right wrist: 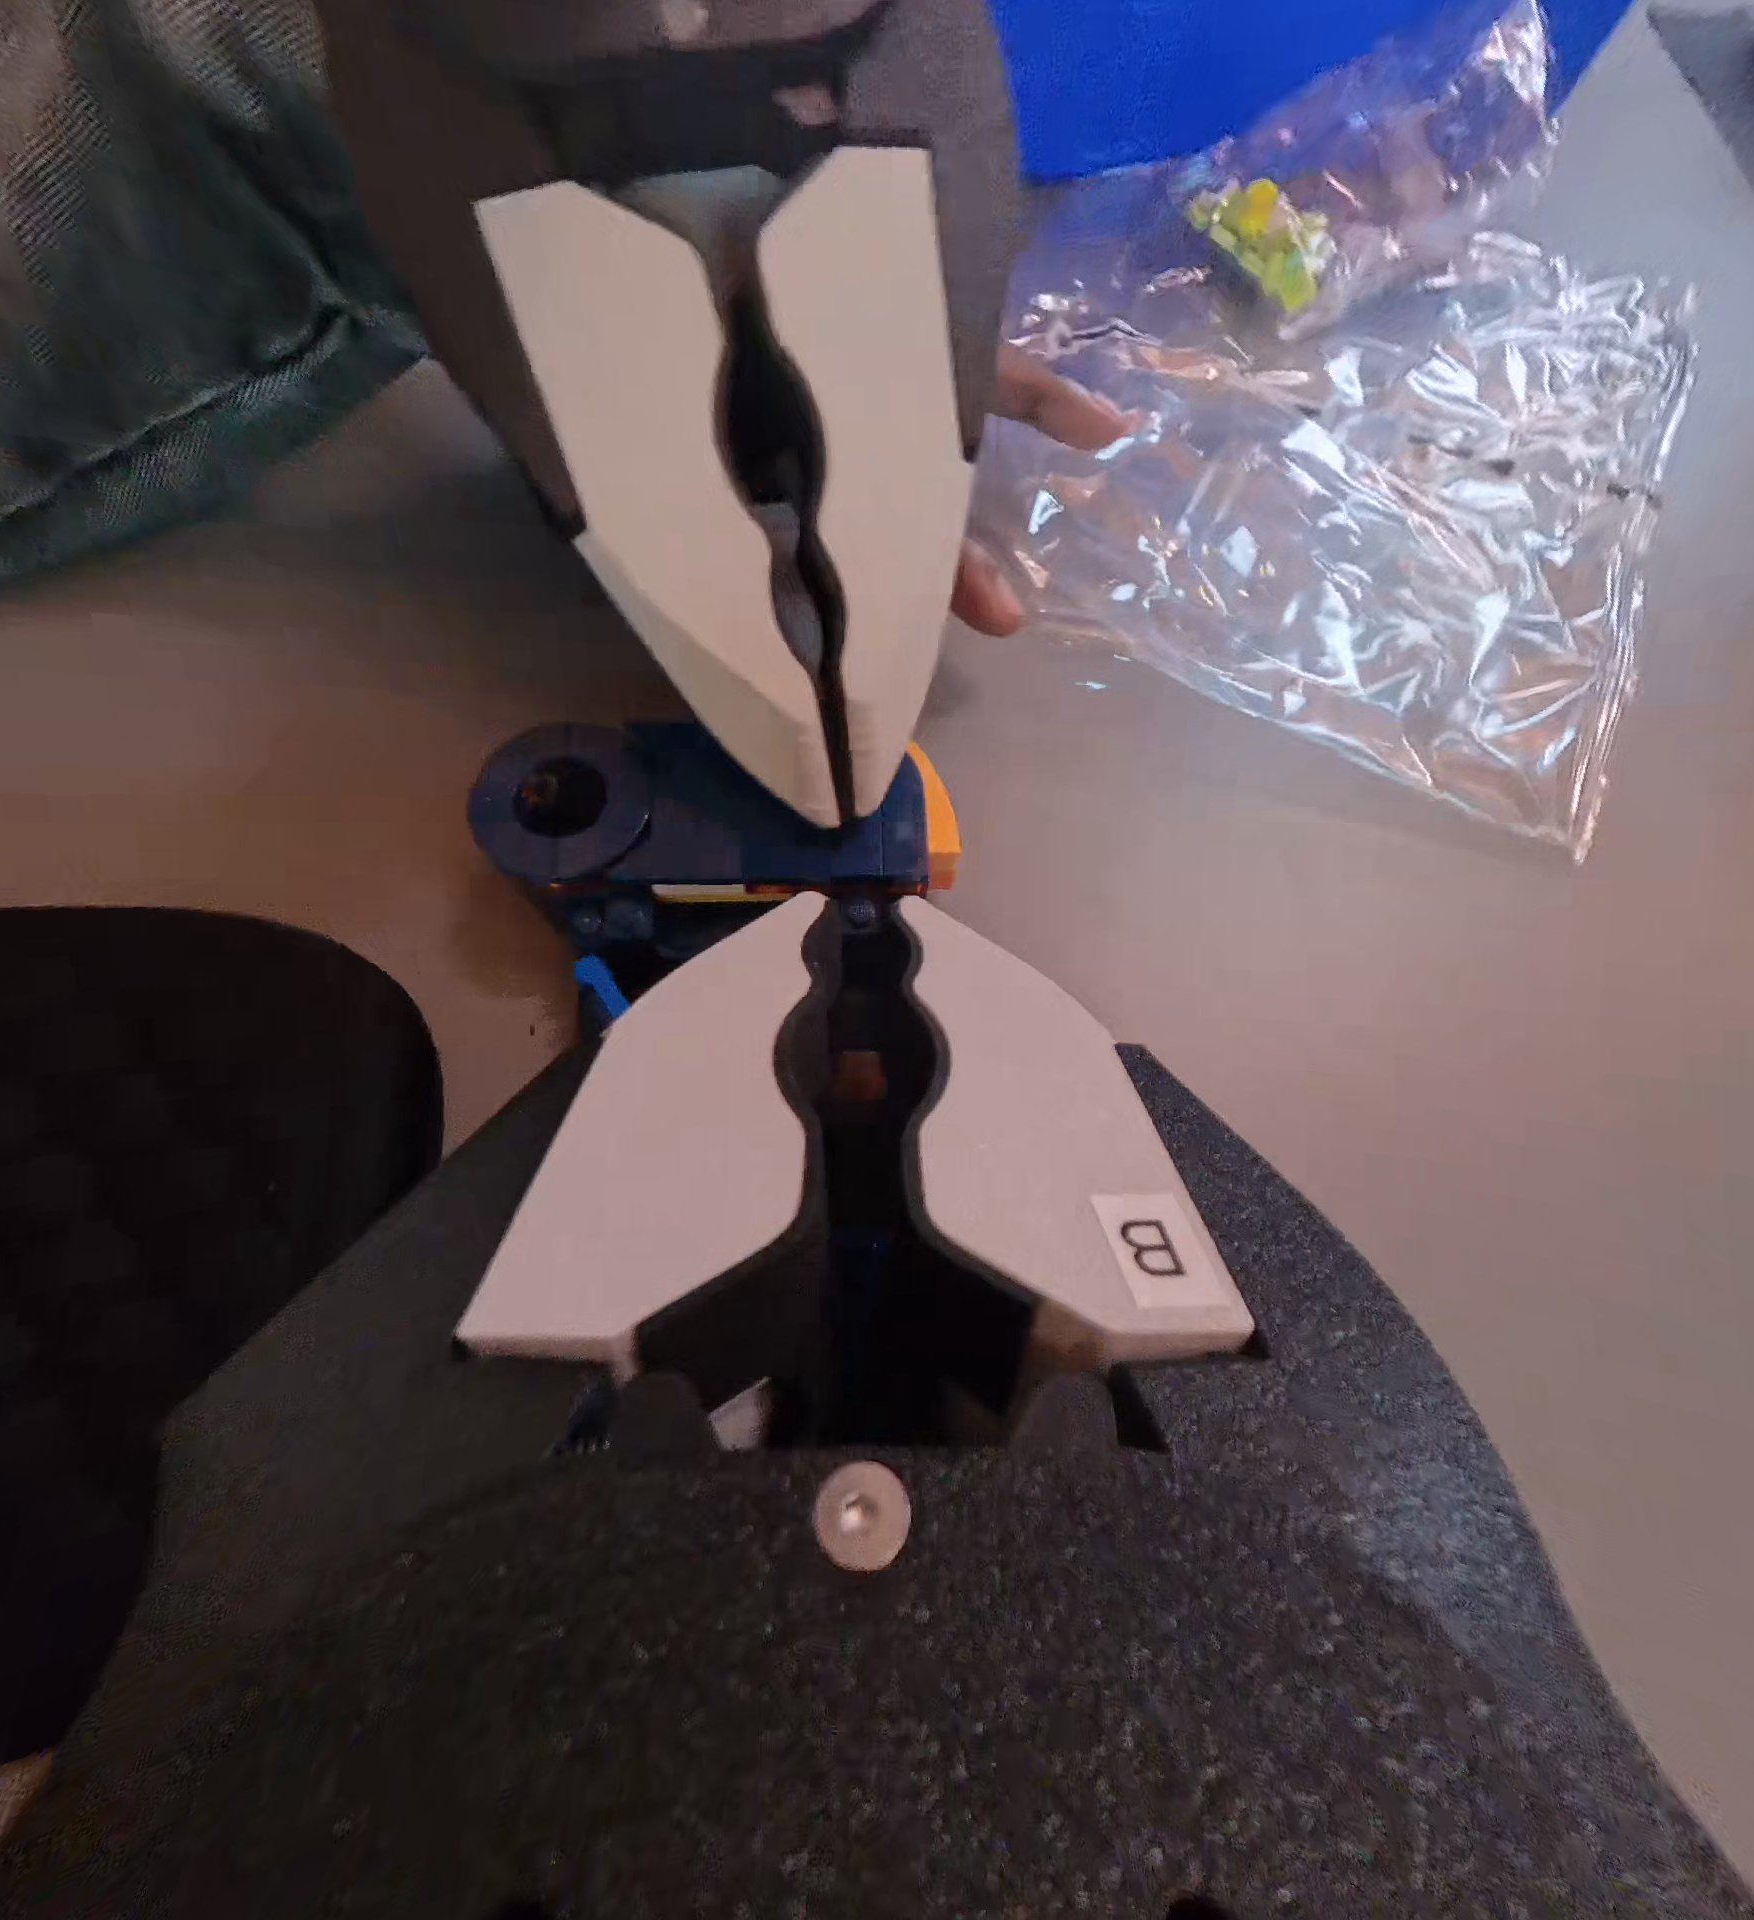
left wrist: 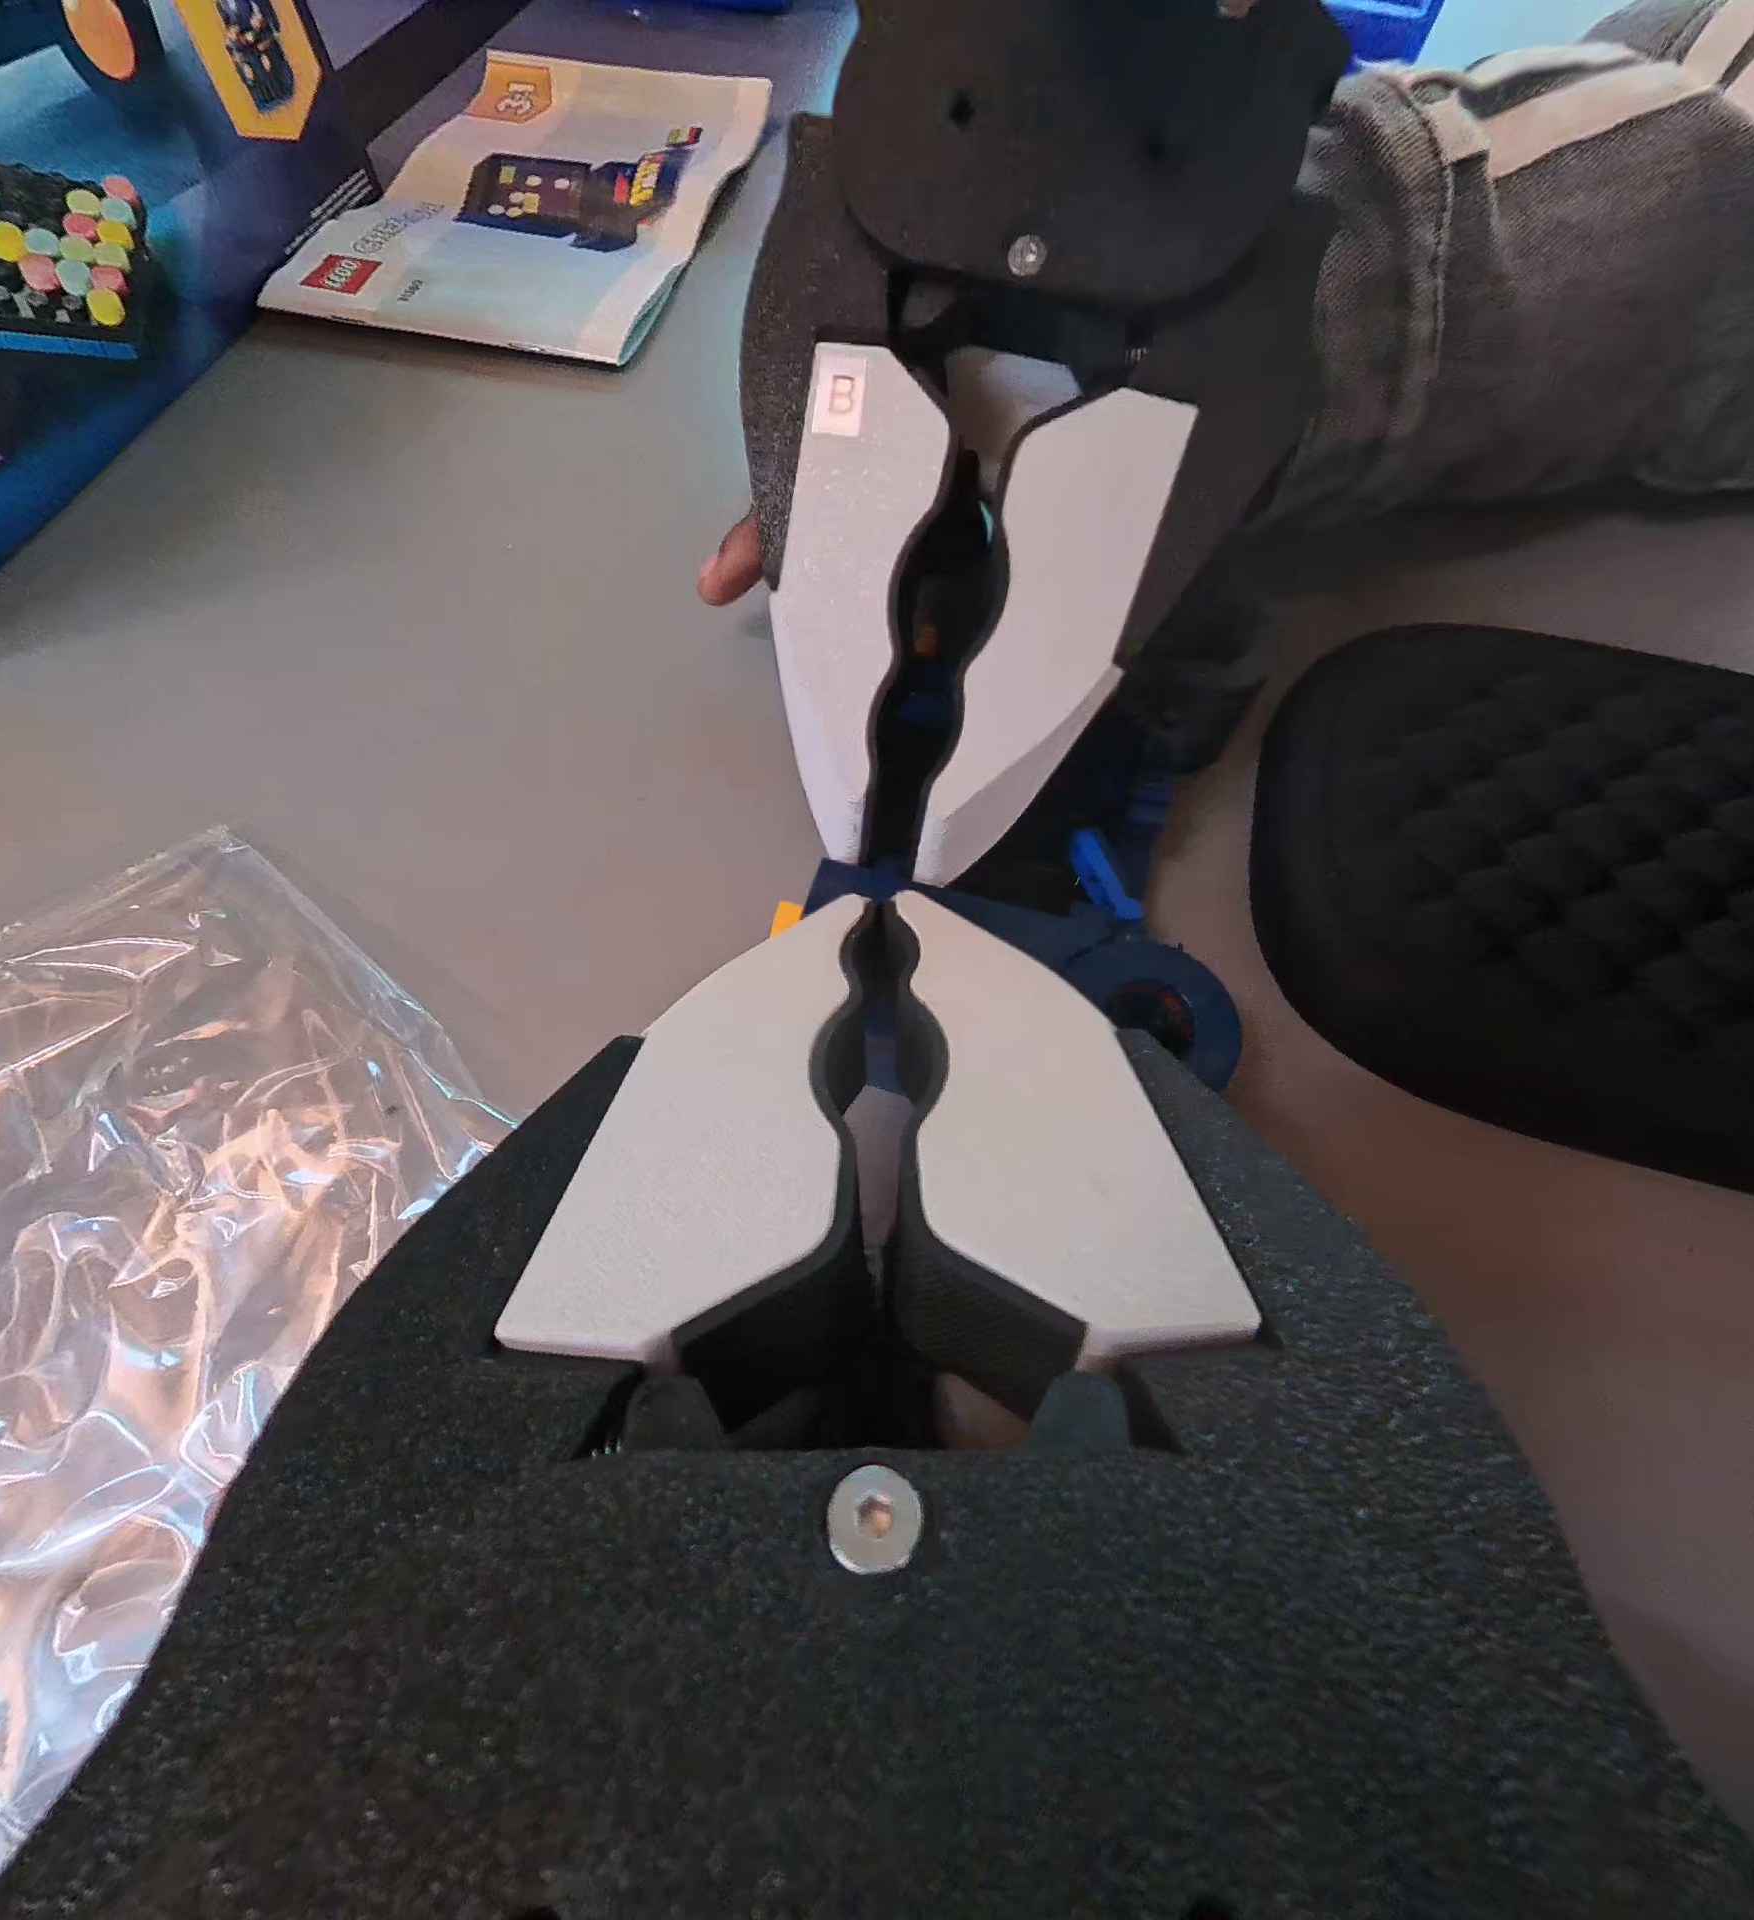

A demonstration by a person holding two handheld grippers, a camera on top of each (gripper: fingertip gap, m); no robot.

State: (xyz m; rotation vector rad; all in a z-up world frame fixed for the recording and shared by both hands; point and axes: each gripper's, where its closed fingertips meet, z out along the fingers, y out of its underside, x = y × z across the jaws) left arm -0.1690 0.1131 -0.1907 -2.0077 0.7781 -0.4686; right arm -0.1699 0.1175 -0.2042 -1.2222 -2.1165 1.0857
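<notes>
The left gripper [left wrist: 878,909] and right gripper [right wrist: 857,909] meet tip to tip over the grey table [left wrist: 437,582], each with fingers pinched together on the dark blue brick model [right wrist: 707,821]. The model lies between the tips, its long axis crosswise to both grippers, its round wheel-like end [right wrist: 556,800] left of the right gripper's tips. A crumpled clear plastic bag [left wrist: 146,1195] lies left of the left gripper.

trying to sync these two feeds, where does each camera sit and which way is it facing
Left wrist view: on the left gripper, looking along its fingers at the right gripper, a sleeve behind.
Right wrist view: on the right gripper, facing back at the left gripper.
Shared: blue brick model, clear bag, black pad, grey table.
</notes>
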